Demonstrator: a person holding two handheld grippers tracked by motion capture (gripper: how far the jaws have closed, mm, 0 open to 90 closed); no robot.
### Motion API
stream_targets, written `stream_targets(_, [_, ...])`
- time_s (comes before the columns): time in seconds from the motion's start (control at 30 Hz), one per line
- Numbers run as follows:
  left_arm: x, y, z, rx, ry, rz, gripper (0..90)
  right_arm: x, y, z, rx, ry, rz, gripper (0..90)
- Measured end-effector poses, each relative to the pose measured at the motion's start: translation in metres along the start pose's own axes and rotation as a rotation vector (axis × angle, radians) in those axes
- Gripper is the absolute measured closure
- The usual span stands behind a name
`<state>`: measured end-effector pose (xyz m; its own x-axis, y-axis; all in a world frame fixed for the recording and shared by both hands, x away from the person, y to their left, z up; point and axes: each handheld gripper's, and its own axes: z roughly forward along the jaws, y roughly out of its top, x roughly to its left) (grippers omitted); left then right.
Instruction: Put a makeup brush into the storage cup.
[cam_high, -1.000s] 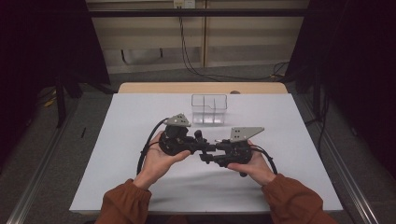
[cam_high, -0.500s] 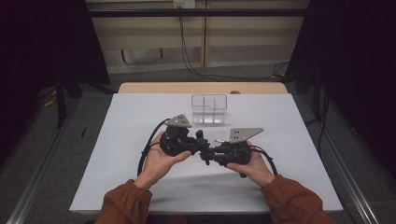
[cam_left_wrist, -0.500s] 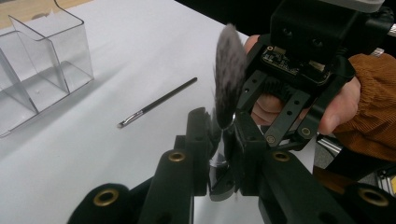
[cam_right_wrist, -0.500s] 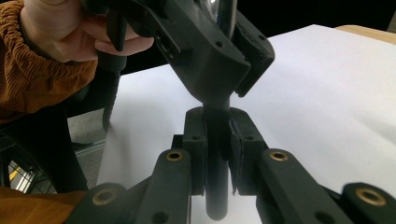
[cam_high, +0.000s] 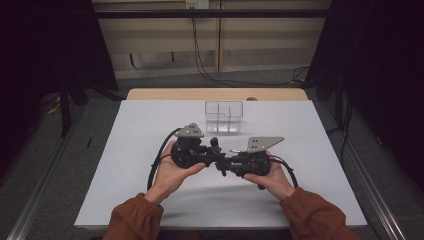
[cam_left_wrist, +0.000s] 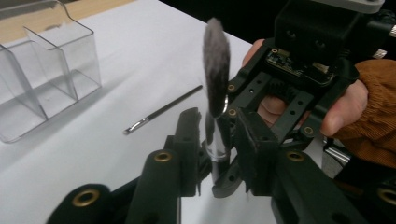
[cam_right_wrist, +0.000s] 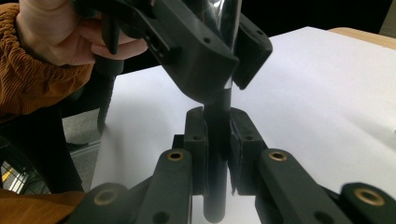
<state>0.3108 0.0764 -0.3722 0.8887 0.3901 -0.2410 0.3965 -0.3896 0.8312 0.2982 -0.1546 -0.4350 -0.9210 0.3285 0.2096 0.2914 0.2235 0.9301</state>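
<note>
The main risk is the brush (cam_left_wrist: 216, 60) tipping or sliding during this handover above the middle of the table (cam_high: 150, 125). The left gripper (cam_left_wrist: 217, 140) has its jaws a little apart around the shiny collar below the bristles. They have just been opening, and the pads appear to have let go, so the whole weight seems to rest on the right gripper (cam_right_wrist: 217, 135). Its jaws have been closing and now pinch the dark handle low down, near its end. With a grip that far from the heavy bristle end, the brush could swing over if the pinch is light or if the left gripper snags the collar as it draws away. A fall might land it on the thin brush (cam_left_wrist: 163, 110) lying flat on the table nearby, or leave it well short of the clear divided box (cam_left_wrist: 46, 70) farther back. The brush itself stands nearly upright, with a full, soft, grey-tipped oval head. Below that come a glossy metal collar and a smooth round black handle, likely slippery against the pads.
</note>
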Motion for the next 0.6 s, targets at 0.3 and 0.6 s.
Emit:
stream_targets(0.3, [0.0018,-0.0018,-0.0002,-0.025,0.015,-0.012,50.1,-0.0013,-0.0002,-0.0013,0.001,-0.017,-0.002,79.9])
stream_targets(0.6, [0.0020,-0.0035,-0.0034,-0.055,0.066,-0.006,25.4,-0.0031,0.0006,-0.0041,-0.005,-0.024,-0.006,79.9])
